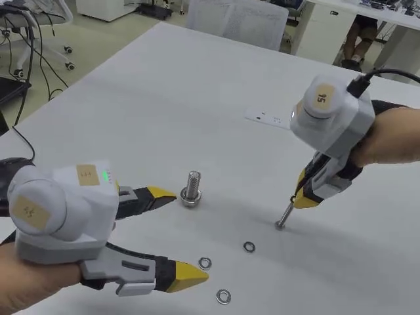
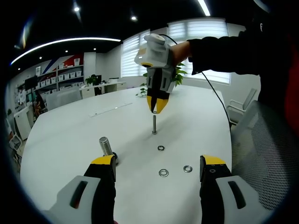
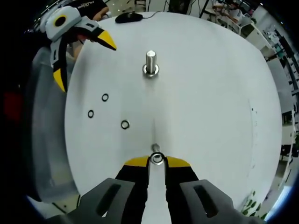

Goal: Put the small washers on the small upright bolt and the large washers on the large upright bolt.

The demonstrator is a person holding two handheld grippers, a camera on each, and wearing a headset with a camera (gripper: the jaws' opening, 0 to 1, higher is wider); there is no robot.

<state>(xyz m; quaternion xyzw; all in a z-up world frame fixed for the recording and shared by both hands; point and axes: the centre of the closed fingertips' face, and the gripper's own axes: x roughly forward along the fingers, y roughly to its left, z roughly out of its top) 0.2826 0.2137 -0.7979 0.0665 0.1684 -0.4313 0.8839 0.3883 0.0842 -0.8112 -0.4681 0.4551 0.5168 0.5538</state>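
Observation:
The large upright bolt (image 1: 191,187) (image 2: 106,146) (image 3: 150,62) stands mid-table with a wide ring at its foot. To its right stands the thin small bolt (image 1: 284,216) (image 2: 154,125). My right gripper (image 1: 304,199) (image 3: 157,161) hovers right over the small bolt's top, shut on a small washer (image 3: 157,159). Three loose washers lie on the table (image 1: 249,247) (image 1: 205,263) (image 1: 223,296); they also show in the left gripper view (image 2: 160,148) (image 2: 163,172) (image 2: 188,168). My left gripper (image 1: 177,233) (image 2: 159,162) is open near them, low and empty.
The white table (image 1: 164,98) stretches far back, with a flat socket panel (image 1: 266,118) behind the bolts. A chair (image 1: 236,23) stands at the far edge. A black mouse (image 3: 128,17) lies near the table's edge by the left hand.

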